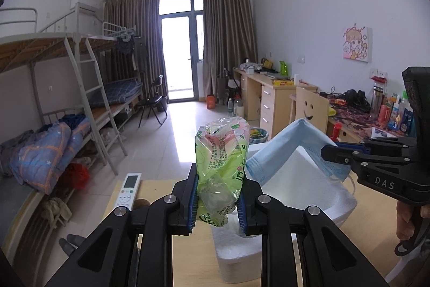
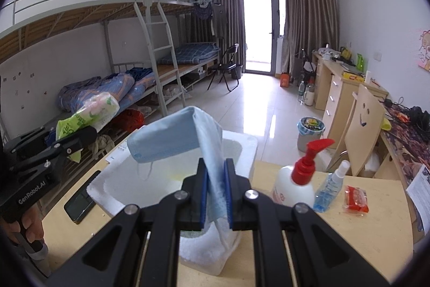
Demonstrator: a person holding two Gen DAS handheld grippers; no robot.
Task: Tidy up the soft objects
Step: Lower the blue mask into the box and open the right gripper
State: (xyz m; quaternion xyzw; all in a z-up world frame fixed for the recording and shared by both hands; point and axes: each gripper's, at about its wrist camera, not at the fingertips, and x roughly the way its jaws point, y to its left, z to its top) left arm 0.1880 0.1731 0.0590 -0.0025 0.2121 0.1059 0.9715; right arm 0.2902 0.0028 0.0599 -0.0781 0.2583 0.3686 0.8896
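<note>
L gripper [image 1: 217, 202]: clamped on green tissue pack [image 1: 219, 160], held upright near foam box [image 1: 346, 202]. R gripper [image 2: 215, 195]: pinched tight on blue mask [image 2: 172, 141], hanging over box. I judge both staged for drop-in on surface [image 2: 349, 227].

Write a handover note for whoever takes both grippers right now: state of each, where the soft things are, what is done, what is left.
Left gripper: shut on the green tissue pack, held up in the air near the foam box.
Right gripper: shut on the blue face mask, which hangs over the open box.
Box: white foam, on the wooden table; I see nothing soft inside it so far.
Done: both soft items picked up.
Left: probably lower and release the mask and pack into the box.
Leave alone: pump bottle, spray bottle, phone, remote.
</note>
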